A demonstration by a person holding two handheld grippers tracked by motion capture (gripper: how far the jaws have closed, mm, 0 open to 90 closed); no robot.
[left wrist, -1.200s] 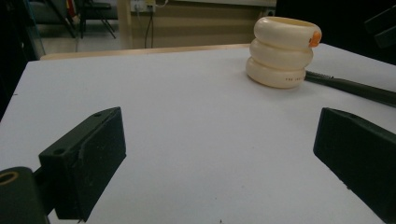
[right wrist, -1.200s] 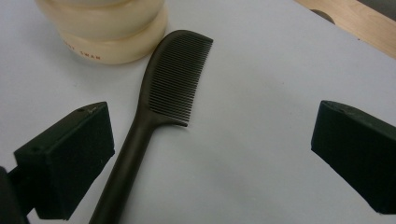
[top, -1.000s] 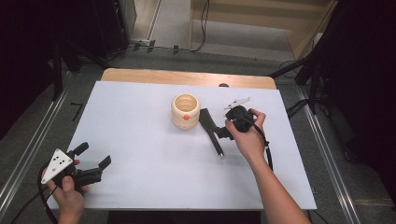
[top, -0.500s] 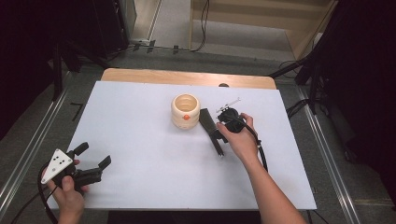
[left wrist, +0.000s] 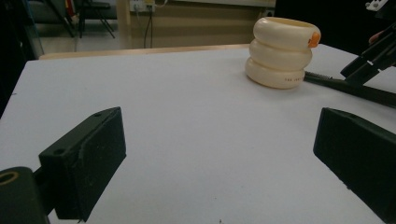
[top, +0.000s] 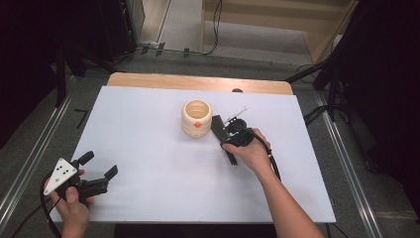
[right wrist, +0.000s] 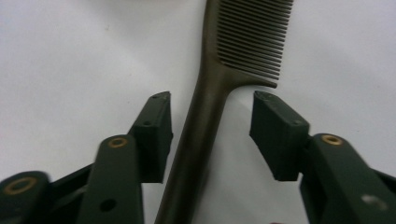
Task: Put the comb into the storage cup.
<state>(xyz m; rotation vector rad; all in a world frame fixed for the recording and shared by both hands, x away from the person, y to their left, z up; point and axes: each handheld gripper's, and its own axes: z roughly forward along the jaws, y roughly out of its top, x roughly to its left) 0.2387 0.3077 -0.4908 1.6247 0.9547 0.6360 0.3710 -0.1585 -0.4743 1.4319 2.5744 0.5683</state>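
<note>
- One comb (right wrist: 219, 88) lies flat on the white bench (top: 148, 148), dark and long-handled, just to the right of a cream holder (top: 196, 118) in the high view; whether its toothed end touches the holder's base cannot be told.
- In the right gripper view the comb's handle runs up between the two jaws, with the teeth fanning out beyond the jaw tips toward the upper right.
- Right tool (right wrist: 210, 100) is spread – a jaw on each side of the handle, bare bench showing in the gap on the right, the left jaw close beside the handle; no pinch on it yet.
- In the high view the right tool (top: 229, 144) sits low over the comb, the person's right hand (top: 250, 153) wrapped around it and its cable trailing back along the forearm.
- Holder: three stacked rounded rings, open at the top, with a small orange spot on its side; it stands upright near the middle of the bench, toward the far edge.
- From the left gripper view the holder (left wrist: 281, 53) stands well ahead, with the comb (left wrist: 355, 88) lying beside it on the right.
- Left tool (top: 94, 171) is spread wide and holds nothing – it rests at the near left corner of the bench, well apart from the comb, held by the left hand (top: 72, 203).
- Bench edge at the far side shows a strip of bare wood (top: 198, 82).
</note>
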